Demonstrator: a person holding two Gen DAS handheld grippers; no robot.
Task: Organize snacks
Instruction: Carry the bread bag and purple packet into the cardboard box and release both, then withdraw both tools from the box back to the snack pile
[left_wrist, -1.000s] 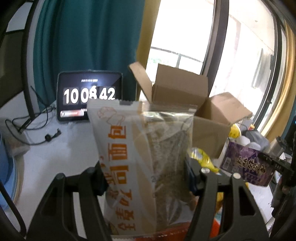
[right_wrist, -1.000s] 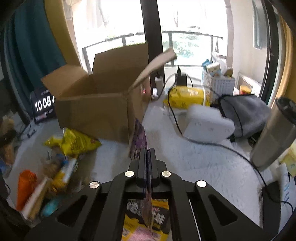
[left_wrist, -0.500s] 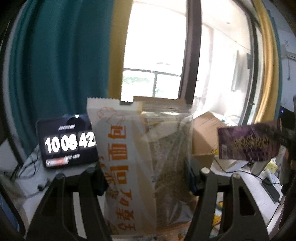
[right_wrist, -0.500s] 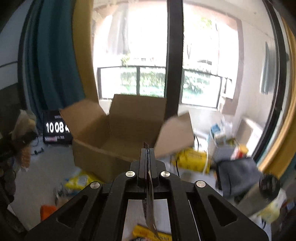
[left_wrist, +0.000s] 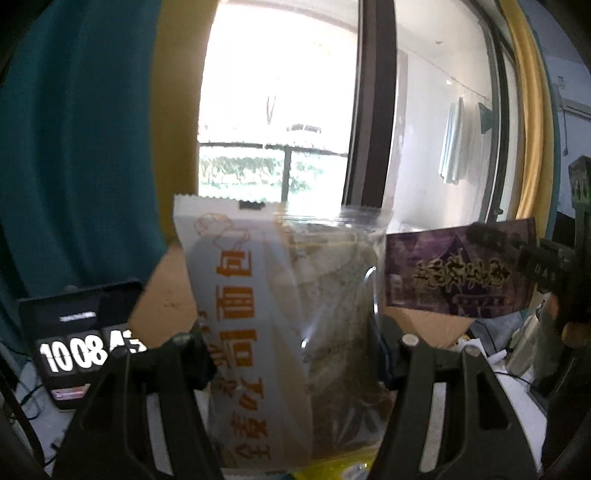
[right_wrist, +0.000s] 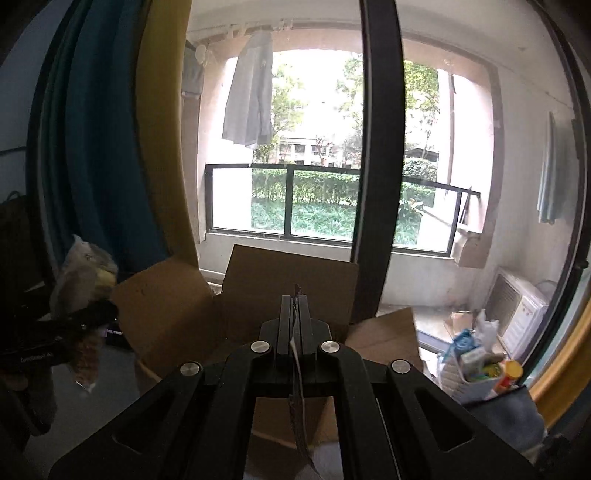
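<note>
Both grippers have risen since the earlier frames: tabletop and loose snacks that showed then have dropped out of view, window and curtain now fill both pictures, and the cardboard box (right_wrist: 258, 317) sits low, straight ahead of the right gripper

Holdings, counted:
- Left gripper (left_wrist: 295, 354): one white bread packet with orange lettering (left_wrist: 255, 332), standing upright, pads pressed on its two sides, fingers held apart by its width. A yellow wrapper edge (left_wrist: 332, 470) shows beneath it; whether that is a second packet held with it cannot be told
- Right gripper (right_wrist: 293, 321): one purple packet (left_wrist: 458, 273), thin edge pinched between fingers pressed fully together; in the left wrist view it hangs in the air just right of the bread packet

Fixtures: one box, four flaps open, interior mostly hidden; one clock display (left_wrist: 81, 343) left of the box

Progress, as a judgement: two packets lifted and carried toward the box, neither yet over its opening or released. Contents already inside cannot be seen. Remaining snacks cannot be counted from these views
</note>
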